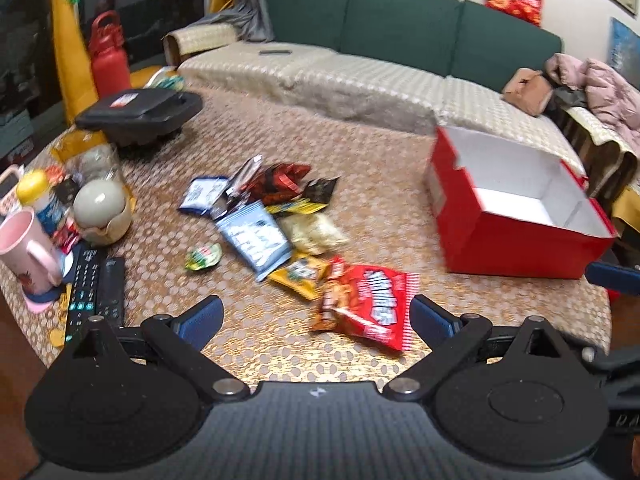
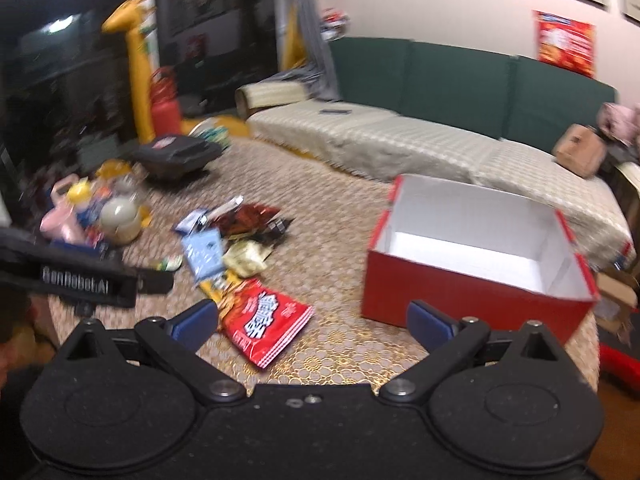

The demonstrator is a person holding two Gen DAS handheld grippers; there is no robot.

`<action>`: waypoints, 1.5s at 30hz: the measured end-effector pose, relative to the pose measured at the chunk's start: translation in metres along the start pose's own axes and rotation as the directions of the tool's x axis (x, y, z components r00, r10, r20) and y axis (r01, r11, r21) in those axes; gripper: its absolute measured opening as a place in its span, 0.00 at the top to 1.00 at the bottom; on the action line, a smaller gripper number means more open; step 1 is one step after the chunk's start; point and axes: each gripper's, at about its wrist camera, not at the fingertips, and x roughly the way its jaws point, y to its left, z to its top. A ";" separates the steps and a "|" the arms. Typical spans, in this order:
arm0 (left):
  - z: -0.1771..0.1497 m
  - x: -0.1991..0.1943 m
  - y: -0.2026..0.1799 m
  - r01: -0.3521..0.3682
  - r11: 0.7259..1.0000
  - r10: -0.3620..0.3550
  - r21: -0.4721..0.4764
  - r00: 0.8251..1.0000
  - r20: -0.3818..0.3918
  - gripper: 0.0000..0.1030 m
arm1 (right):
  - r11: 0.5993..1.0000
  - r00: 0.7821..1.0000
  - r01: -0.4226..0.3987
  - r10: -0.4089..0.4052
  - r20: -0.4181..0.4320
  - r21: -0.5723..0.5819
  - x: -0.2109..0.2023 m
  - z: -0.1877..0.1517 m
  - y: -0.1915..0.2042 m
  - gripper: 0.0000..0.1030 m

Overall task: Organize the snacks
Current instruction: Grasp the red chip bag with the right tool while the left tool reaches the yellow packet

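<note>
Step in hand, as judged: the start of sorting, nothing yet packed; left tool (image 1: 316, 318) and right tool (image 2: 312, 320) both hang released and empty above the near edge of the desk (image 1: 280, 360). Snacks (image 1: 264, 216): a loose heap of small packets at mid-desk, with one red bag (image 1: 368, 304) lying flat nearest the near edge, crinkled foil, light and slippery by the look. Next move calls for a low pinch on that bag's edge, then carriage to the red box (image 2: 472, 296), open and empty at the right edge.

Pink mug (image 1: 20, 250), two remotes (image 1: 96, 288), red bottle (image 1: 107, 56), green sofa (image 1: 400, 28)
</note>
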 end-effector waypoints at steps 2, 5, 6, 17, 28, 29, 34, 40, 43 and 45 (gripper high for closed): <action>0.000 0.012 0.012 -0.015 0.999 0.014 -0.030 1.000 -0.023 0.03 | 0.998 0.999 -0.040 0.038 -0.030 -0.050 0.015 -0.001 0.005 0.02; -0.001 0.027 0.025 -0.031 0.998 0.028 -0.057 0.998 -0.053 0.03 | 0.987 0.993 -0.095 0.086 -0.076 -0.132 0.037 -0.004 0.016 0.02; -0.001 0.033 0.029 -0.036 0.997 0.032 -0.064 0.998 -0.063 0.03 | 0.981 0.991 -0.116 0.102 -0.090 -0.159 0.045 -0.005 0.021 0.02; 0.006 0.073 0.057 -0.028 0.995 0.016 -0.099 0.993 -0.118 0.03 | 0.875 0.944 -0.283 0.181 -0.277 -0.392 0.142 0.009 0.047 0.05; 0.014 0.103 0.062 0.088 0.993 -0.099 -0.074 0.983 -0.152 0.03 | 0.805 0.883 -0.409 0.232 -0.407 -0.430 0.197 0.013 0.046 0.05; 0.015 0.105 0.062 0.096 0.993 -0.105 -0.068 0.983 -0.152 0.03 | 0.804 0.878 -0.419 0.240 -0.413 -0.423 0.200 0.014 0.046 0.06; 0.019 0.119 0.066 0.136 0.989 -0.143 -0.054 0.976 -0.164 0.03 | 0.825 0.881 -0.406 0.241 -0.407 -0.392 0.209 0.015 0.041 0.16; 0.024 0.128 0.054 0.196 0.979 -0.187 0.051 0.970 -0.153 0.03 | 0.858 0.896 -0.376 0.242 -0.371 -0.349 0.199 0.012 0.034 0.24; 0.028 0.137 0.046 0.218 0.970 -0.201 0.106 0.967 -0.154 0.04 | 0.877 0.904 -0.353 0.229 -0.361 -0.326 0.190 0.008 0.030 0.30; 0.031 0.144 0.042 0.229 0.965 -0.208 0.131 0.966 -0.156 0.04 | 0.890 0.909 -0.337 0.221 -0.353 -0.309 0.183 0.005 0.027 0.32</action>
